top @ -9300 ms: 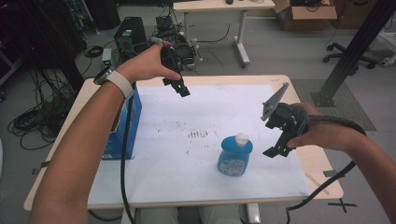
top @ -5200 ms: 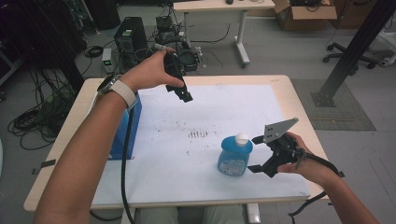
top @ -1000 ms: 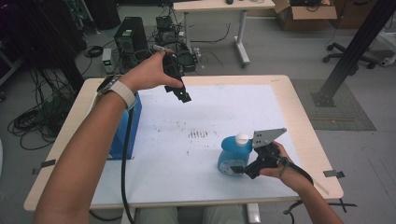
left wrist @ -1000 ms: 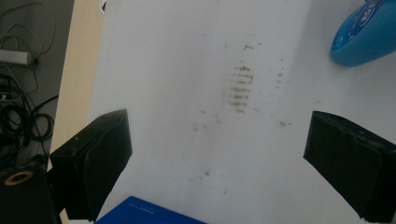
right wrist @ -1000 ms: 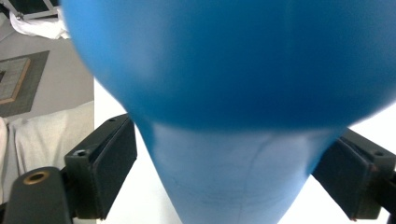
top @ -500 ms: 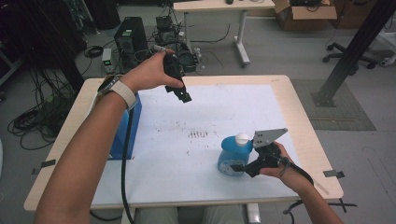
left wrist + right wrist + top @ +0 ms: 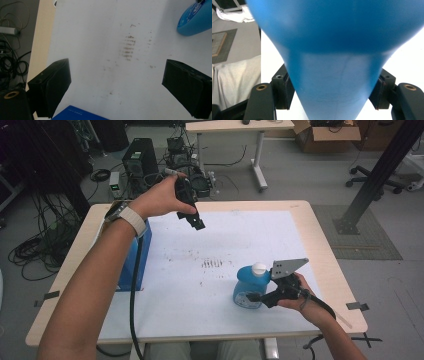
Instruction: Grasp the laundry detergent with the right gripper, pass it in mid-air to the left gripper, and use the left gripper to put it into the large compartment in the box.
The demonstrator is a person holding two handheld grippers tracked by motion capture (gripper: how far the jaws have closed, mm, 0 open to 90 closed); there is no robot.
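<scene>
My right claw sits low at the near right of the counter, its jaws set on either side of the blue bottle. In the right gripper view the bottle crowds the lens, its narrowing body running down between both jaws, with the pads against its sides: pinching it. The bottle stands upright with its white cap up, on the white sheet, just right of the brown smudges.

My left claw hangs above the far left of the sheet, jaws spread wide with nothing between them. In its view the bottle lies well apart, beyond the smudges. A blue box stands at the counter's left edge.
</scene>
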